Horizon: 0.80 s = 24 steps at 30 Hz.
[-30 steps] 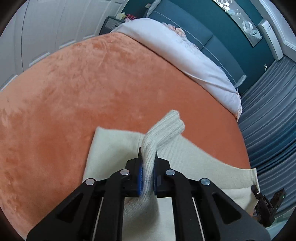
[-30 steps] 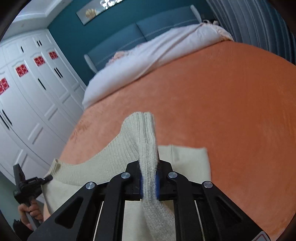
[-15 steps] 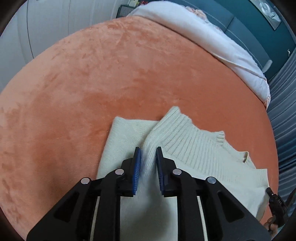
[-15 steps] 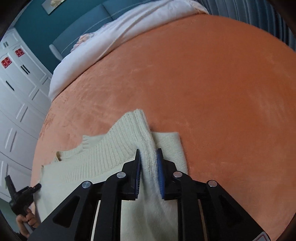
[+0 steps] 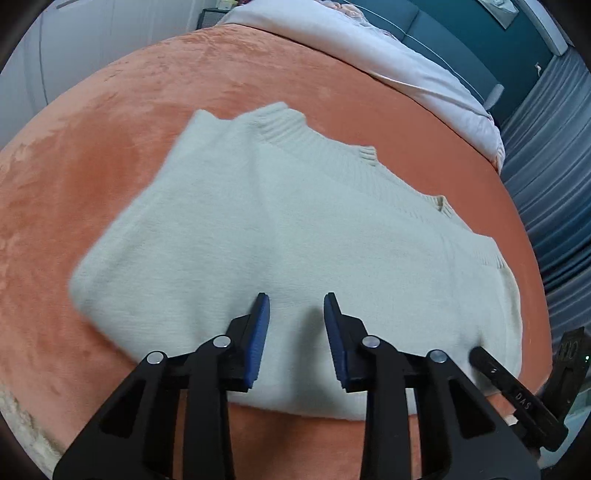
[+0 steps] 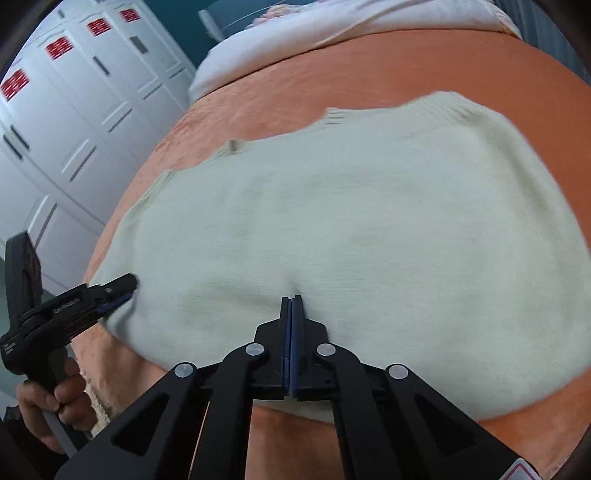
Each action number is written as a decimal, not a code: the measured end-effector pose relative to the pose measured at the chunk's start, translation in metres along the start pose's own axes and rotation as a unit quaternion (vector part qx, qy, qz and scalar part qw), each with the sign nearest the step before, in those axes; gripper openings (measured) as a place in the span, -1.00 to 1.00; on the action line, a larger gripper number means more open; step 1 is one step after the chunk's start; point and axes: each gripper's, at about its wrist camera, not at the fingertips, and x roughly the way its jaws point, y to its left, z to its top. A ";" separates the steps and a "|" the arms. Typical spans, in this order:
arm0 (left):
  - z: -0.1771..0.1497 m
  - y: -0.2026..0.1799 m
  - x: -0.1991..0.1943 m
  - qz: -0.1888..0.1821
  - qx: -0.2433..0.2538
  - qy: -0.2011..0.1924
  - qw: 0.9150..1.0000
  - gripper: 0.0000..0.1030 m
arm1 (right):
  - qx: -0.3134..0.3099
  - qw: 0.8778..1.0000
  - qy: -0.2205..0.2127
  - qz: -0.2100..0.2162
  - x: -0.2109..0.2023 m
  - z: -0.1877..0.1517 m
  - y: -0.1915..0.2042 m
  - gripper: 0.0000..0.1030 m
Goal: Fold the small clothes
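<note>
A cream knit sweater (image 5: 280, 221) lies folded flat on the orange blanket (image 5: 110, 110); it also shows in the right wrist view (image 6: 369, 221). My left gripper (image 5: 296, 306) is open and empty, its blue pads just above the sweater's near edge. My right gripper (image 6: 291, 301) has its jaws closed together at the sweater's near edge, where a small pucker of knit sits at the tips; whether any fabric is pinched is not clear. The left gripper also appears at the left of the right wrist view (image 6: 122, 290), and the right gripper's finger (image 5: 491, 365) at the right of the left wrist view.
A white duvet (image 5: 369, 40) lies across the head of the bed by a teal headboard (image 5: 461, 33). White wardrobe doors (image 6: 74, 110) stand beside the bed. Grey curtains (image 5: 546, 155) hang on the other side. The orange blanket's edge is close below both grippers.
Both grippers let go of the knit fold they held and pulled back toward the near edge. The sweater now lies flat. The left jaws opened wide; the right jaws closed.
</note>
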 end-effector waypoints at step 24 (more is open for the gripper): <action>0.057 0.035 -0.017 -0.026 -0.129 -0.037 0.991 0.08 | 0.069 0.986 -0.082 -0.128 -0.045 0.078 -0.061 -0.07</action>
